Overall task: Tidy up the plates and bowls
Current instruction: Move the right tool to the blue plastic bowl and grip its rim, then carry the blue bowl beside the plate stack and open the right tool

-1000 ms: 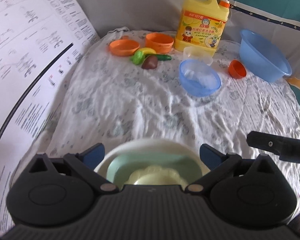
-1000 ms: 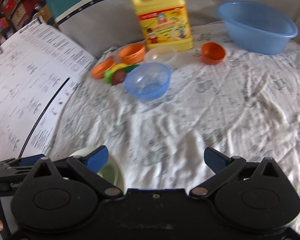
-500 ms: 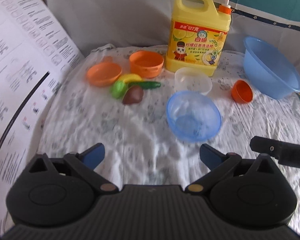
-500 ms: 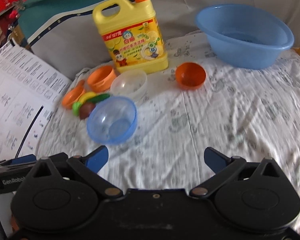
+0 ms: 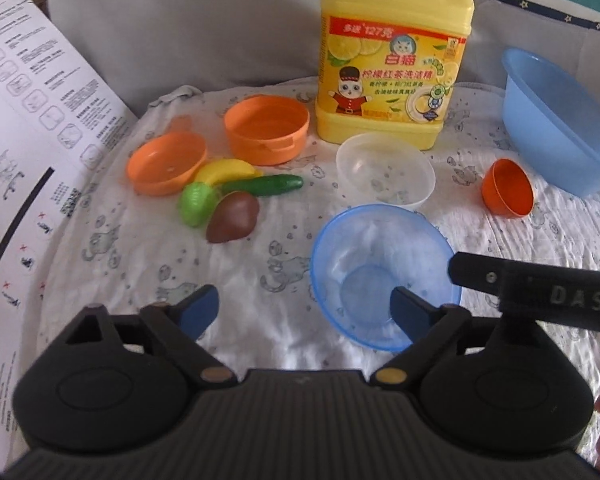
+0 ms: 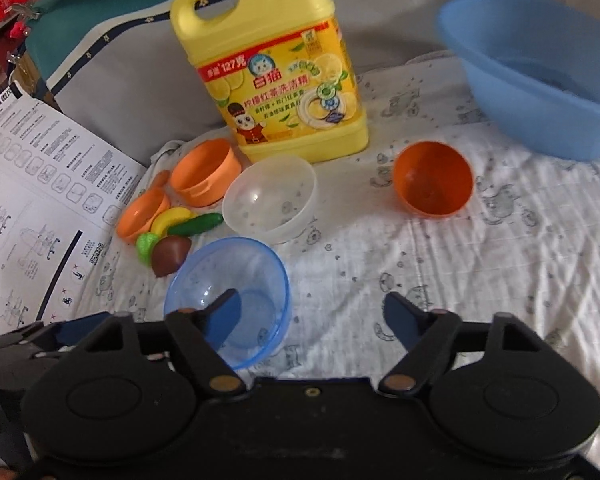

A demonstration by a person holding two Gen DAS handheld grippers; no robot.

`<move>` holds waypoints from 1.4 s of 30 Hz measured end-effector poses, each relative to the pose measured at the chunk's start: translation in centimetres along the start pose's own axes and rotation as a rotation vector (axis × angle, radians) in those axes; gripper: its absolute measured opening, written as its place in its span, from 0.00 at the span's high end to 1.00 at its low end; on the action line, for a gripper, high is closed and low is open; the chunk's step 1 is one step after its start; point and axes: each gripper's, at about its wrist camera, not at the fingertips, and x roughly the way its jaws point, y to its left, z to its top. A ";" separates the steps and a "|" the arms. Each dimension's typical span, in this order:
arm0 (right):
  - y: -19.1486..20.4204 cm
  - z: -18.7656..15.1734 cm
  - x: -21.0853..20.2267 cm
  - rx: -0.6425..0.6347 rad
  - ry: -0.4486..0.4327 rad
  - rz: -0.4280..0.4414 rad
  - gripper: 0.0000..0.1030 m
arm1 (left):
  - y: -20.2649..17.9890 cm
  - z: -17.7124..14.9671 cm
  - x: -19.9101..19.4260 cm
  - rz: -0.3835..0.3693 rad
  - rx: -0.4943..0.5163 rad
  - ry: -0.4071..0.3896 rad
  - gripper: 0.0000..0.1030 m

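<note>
A small clear-blue bowl [image 5: 380, 276] [image 6: 230, 292] sits on the printed cloth close in front of both grippers. My left gripper [image 5: 306, 312] is open and empty, its right finger over the bowl's near rim. My right gripper [image 6: 314, 318] is open and empty, its left finger over the same bowl. Behind it stand a clear bowl [image 5: 386, 170] [image 6: 270, 200], a small orange bowl [image 5: 508, 188] [image 6: 432, 184], an orange tub [image 5: 266, 130] [image 6: 204, 172] and an orange dish [image 5: 166, 162] [image 6: 142, 216].
A yellow detergent jug [image 5: 394, 52] [image 6: 272, 68] stands at the back. A large blue basin [image 5: 560, 120] [image 6: 540, 64] is at the right. Toy fruit and vegetables [image 5: 228, 200] [image 6: 172, 236] lie left of the bowls. A printed sheet [image 5: 28, 140] [image 6: 32, 208] rises at the left.
Both grippers have moved forward toward the bowls, which now look larger and nearer. The stack of pale dishes seen under the left gripper a second ago is out of view.
</note>
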 end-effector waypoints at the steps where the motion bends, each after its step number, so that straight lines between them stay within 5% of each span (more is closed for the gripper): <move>1: -0.1 0.0 0.4 0.008 0.006 0.004 0.39 | -0.1 0.0 0.3 -0.002 0.002 0.004 0.15; 5: -0.2 -0.1 1.5 0.024 0.028 0.015 0.66 | -0.4 0.0 1.2 -0.030 0.009 0.021 0.30; 8: -0.3 -0.2 2.0 0.026 0.039 0.025 0.81 | -0.6 -0.2 1.7 -0.049 0.012 0.026 0.51; 13: -0.1 -0.5 2.0 0.015 0.041 0.042 0.92 | -0.8 -0.2 1.8 -0.083 0.010 0.028 0.82; 31: -1.0 -2.4 -3.8 0.010 -0.003 0.023 0.92 | -3.0 -1.9 -2.3 -0.117 0.060 0.019 0.85; 42: -2.8 -7.2 -9.9 0.019 -0.007 0.006 0.92 | -5.2 -5.6 -7.6 -0.172 0.108 0.006 0.84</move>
